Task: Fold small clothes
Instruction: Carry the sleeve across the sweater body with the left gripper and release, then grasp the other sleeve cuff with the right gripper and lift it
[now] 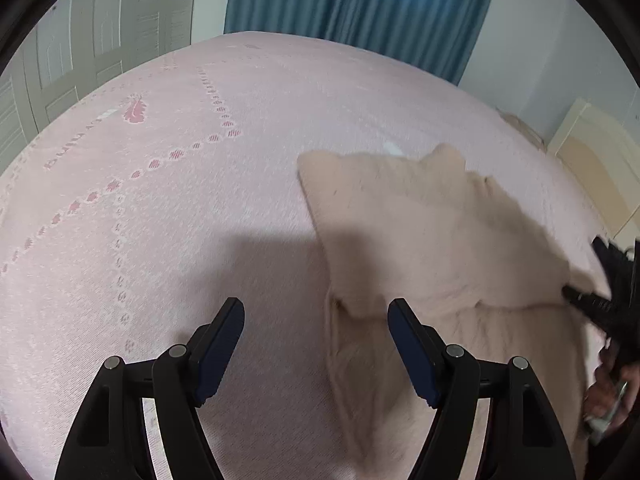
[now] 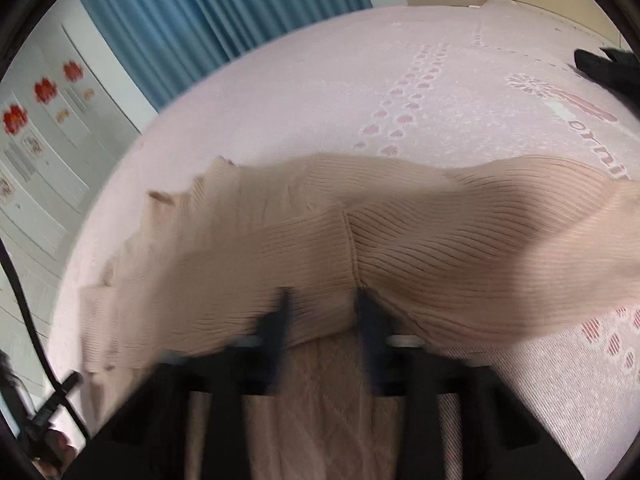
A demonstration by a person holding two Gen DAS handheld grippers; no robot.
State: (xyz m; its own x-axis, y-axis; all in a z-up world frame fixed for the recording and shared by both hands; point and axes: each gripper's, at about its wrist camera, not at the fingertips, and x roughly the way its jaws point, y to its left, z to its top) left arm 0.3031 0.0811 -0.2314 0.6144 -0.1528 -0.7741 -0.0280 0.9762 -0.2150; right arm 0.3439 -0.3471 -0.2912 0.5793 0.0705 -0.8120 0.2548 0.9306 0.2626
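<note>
We tilt our left gripper point(image 1: 316, 308) steeply down over the pink bedspread point(image 1: 160, 208), jaws wide apart and empty, at the left edge of the beige ribbed sweater point(image 1: 432, 232) lying rumpled on the bed. Our right gripper point(image 2: 322, 300), likewise angled down, pinches a fold of that sweater.

You're looking at a beige ribbed sweater point(image 2: 440, 248) lying on a pale pink bedspread point(image 1: 180, 208) showing darker pink paw prints, blue curtains point(image 1: 360, 4) hanging behind.
</note>
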